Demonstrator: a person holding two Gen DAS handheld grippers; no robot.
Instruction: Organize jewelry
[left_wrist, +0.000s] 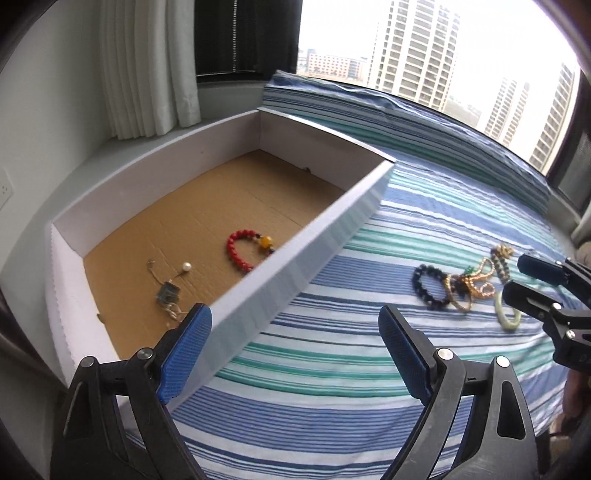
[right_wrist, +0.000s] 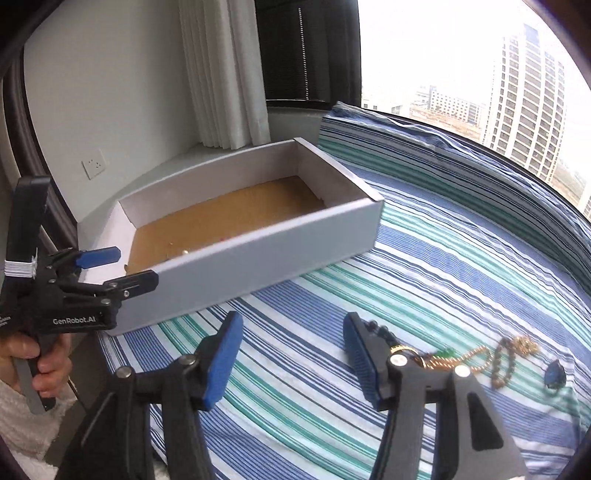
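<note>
A white box (left_wrist: 303, 258) with a brown cardboard floor lies on the striped cloth (left_wrist: 369, 350); it also shows in the right wrist view (right_wrist: 258, 258). Inside lie a red bead bracelet (left_wrist: 245, 249), a pearl piece (left_wrist: 186, 267) and a chain with a blue pendant (left_wrist: 168, 295). On the cloth to the right lie a dark bead bracelet (left_wrist: 430, 288), gold chains (left_wrist: 476, 282) and a pale green bangle (left_wrist: 508, 314). My left gripper (left_wrist: 295, 354) is open and empty, straddling the box's near wall. My right gripper (right_wrist: 291, 354) is open and empty, just left of the jewelry pile (right_wrist: 480, 358).
A window with tower blocks runs along the back. White curtains (left_wrist: 147, 66) hang at the left over a grey sill. A folded striped cushion (left_wrist: 332, 99) lies behind the box. A wall socket (right_wrist: 94, 163) is at the left. A blue gem piece (right_wrist: 553, 374) lies at the far right.
</note>
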